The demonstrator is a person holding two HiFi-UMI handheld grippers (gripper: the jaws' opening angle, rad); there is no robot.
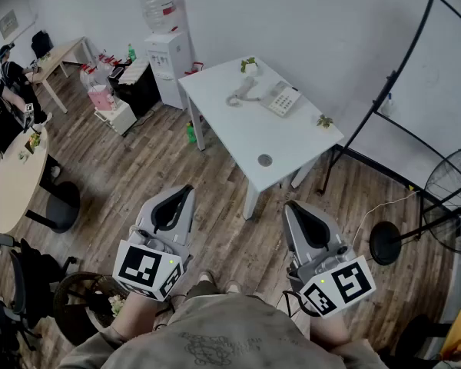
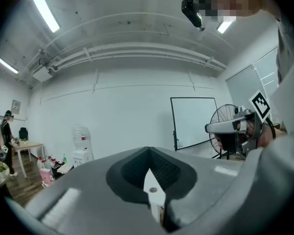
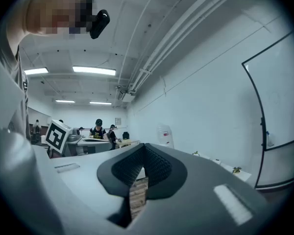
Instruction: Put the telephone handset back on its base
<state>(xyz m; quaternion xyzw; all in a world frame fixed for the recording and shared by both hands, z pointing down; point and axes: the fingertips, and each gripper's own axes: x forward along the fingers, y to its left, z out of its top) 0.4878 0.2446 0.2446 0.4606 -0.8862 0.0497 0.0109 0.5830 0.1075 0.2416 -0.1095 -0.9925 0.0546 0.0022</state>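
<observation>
Far ahead in the head view stands a white table point(image 1: 232, 133). On it lies a pale telephone handset point(image 1: 243, 92), off its base, just left of the white keypad base point(image 1: 283, 98). A coiled cord joins them. My left gripper point(image 1: 184, 191) and right gripper point(image 1: 290, 207) are held low, close to my body, over the wooden floor and well short of the table. Both are shut with nothing between the jaws. The left gripper point(image 2: 149, 176) and right gripper point(image 3: 144, 166) views point up at walls and ceiling; neither shows the telephone.
A small round disc point(image 1: 265, 160) and two little plants point(image 1: 249, 64) sit on the table. A water dispenser point(image 1: 163, 60) stands left of it, a whiteboard frame point(image 1: 403, 75) and a fan point(image 1: 453, 198) to the right. A round table point(image 1: 11, 183), chairs and people are at far left.
</observation>
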